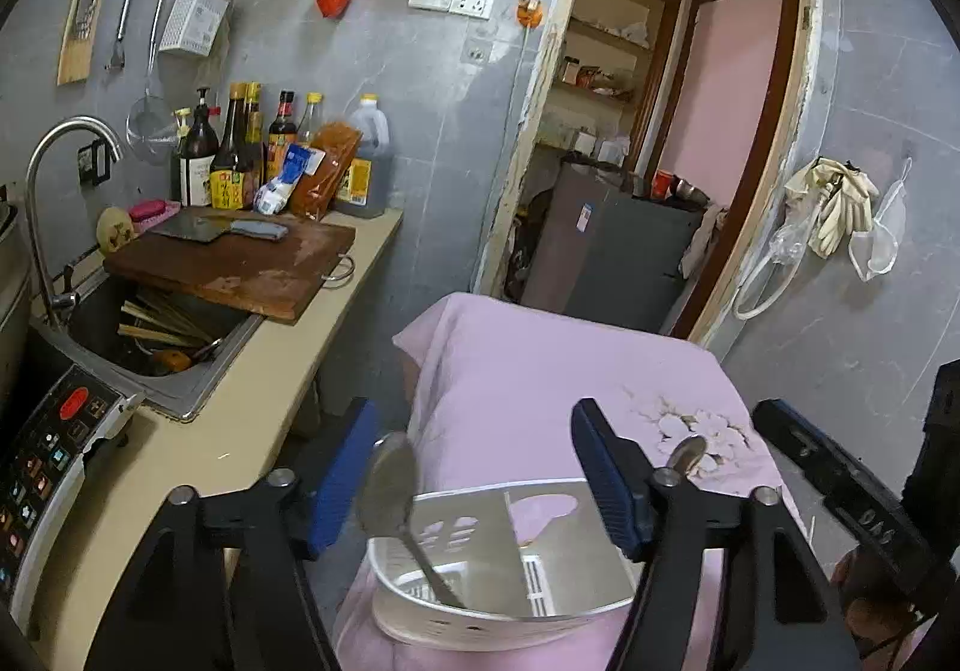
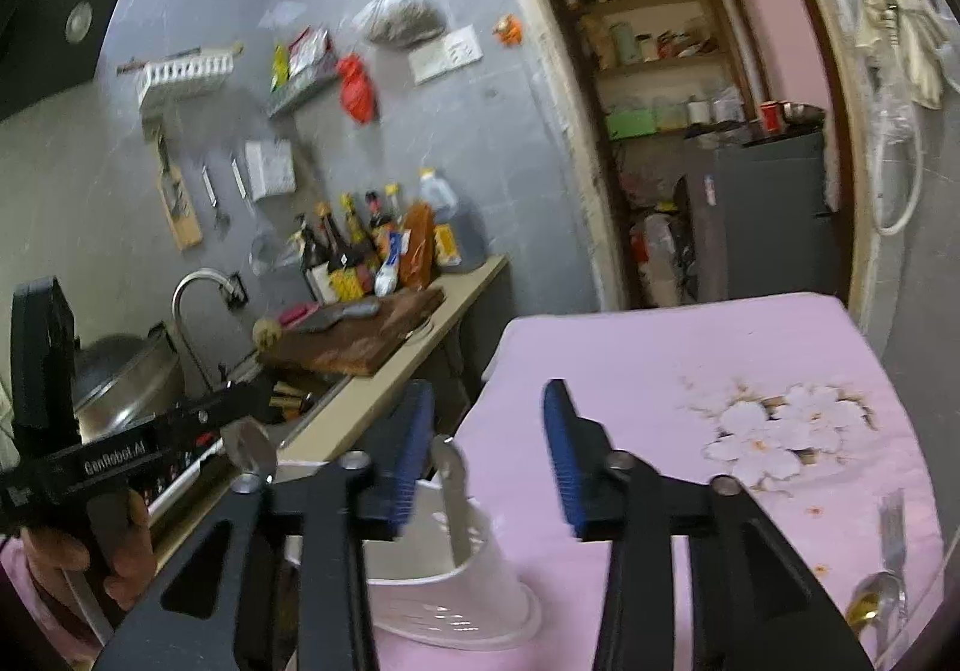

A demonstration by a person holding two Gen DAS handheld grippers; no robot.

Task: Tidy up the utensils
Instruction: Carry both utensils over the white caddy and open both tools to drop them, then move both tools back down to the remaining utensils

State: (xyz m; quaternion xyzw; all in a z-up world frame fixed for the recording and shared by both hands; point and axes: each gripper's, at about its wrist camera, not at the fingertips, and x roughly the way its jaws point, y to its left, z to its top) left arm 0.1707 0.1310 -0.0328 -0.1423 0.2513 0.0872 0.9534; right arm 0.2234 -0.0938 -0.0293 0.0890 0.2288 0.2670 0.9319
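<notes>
On the pink worktop (image 1: 540,371) sits our white caddy (image 1: 480,599) with a spoon (image 1: 390,491) standing inside. Both grippers, left (image 1: 474,479) and right (image 2: 489,455), have jaws spread, empty. Only our right view shows a fork (image 2: 892,527) and second spoon (image 2: 879,602) lying nearby.

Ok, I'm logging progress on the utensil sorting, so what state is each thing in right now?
left gripper: open, holding nothing
right gripper: open, holding nothing
white utensil holder: upright on the pink cloth
spoon: standing in the holder, bowl up
second utensil: round end showing behind the left gripper's finger; resting place hidden
loose cutlery: lying on the cloth, outside the holder
</notes>
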